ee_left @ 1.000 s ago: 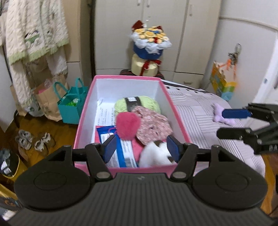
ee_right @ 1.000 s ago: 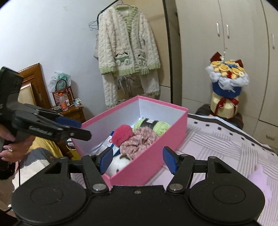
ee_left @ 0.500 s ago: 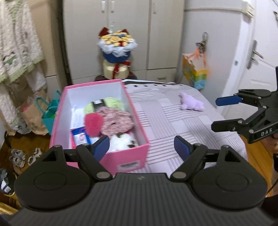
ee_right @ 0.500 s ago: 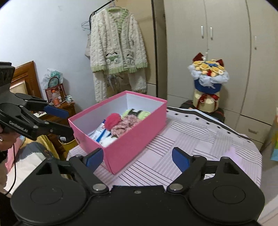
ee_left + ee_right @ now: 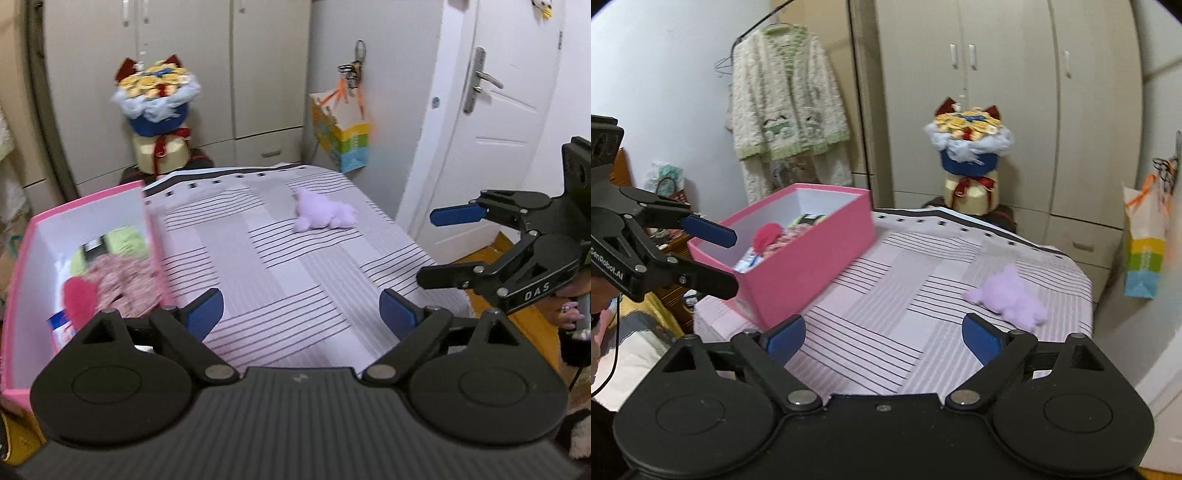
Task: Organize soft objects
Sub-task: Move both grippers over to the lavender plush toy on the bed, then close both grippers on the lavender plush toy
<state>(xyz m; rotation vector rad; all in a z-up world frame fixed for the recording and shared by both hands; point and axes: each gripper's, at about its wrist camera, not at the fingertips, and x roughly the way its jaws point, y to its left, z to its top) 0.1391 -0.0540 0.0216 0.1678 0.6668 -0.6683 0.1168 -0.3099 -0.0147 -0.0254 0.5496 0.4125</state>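
Striped worktop cover fills the centre of both views, pale lilac with dark lines. At left of the frame in the left wrist view, and left of centre in the right wrist view, a pink box stands on it, open at the top. Inside lie a green yarn ball, a floral fabric piece, a red pom-pom and a blue-and-white packet, packed close together; exact contacts are blurred.

Left tongs, lower centre of the left wrist view, are spread wide with nothing between the blue pads, over bare cover just beside the box. Right tongs, lower centre of the right wrist view, are likewise spread wide and empty.

A lilac plush toy lies on the cover well apart from the box, above centre in the left wrist view and at right of centre in the right wrist view, near the right tongs' right pad.

Background: wardrobe, flower bouquet, hanging cardigan, gift bag, white door.
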